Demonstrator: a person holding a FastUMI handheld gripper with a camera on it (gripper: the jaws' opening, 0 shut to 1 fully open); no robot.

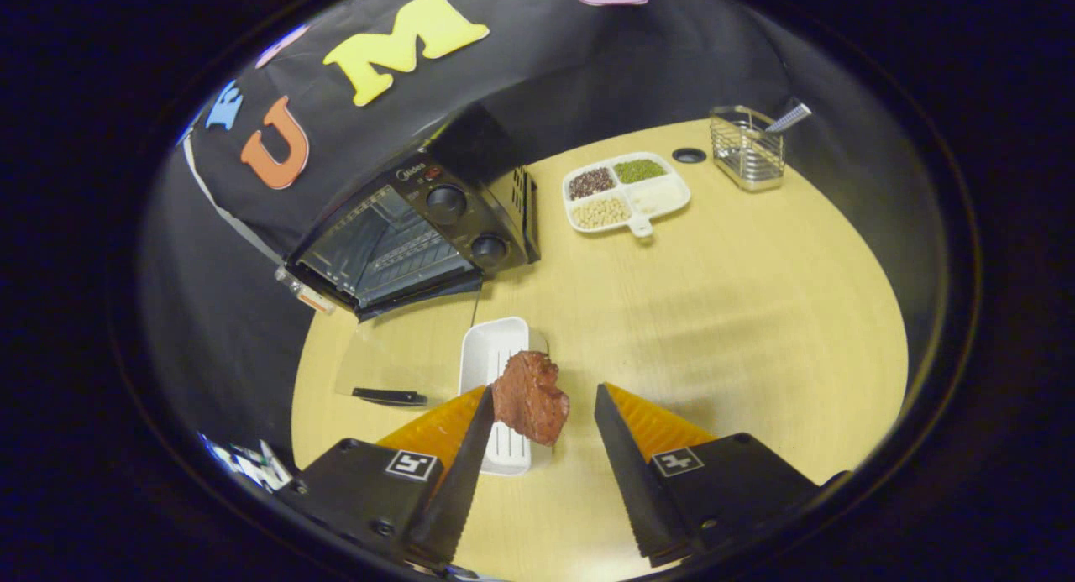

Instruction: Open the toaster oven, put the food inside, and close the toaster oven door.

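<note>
A black toaster oven (437,221) stands at the far left of the round wooden table (739,313), against the booth wall. Its glass door (395,347) is swung down flat, with the black handle (388,395) nearest me and the wire rack inside showing. A white ribbed tray (491,355) lies just ahead of my left finger. A brown slab of meat (529,397) sits between my fingers over the tray, touching the left fingertip (480,406); the right fingertip (606,401) stands apart from it. My gripper (544,390) is open.
A white divided dish (626,191) with several kinds of grains and beans sits right of the oven. Beyond it are a black round hole (689,155) in the tabletop and a wire basket (746,149) holding a utensil.
</note>
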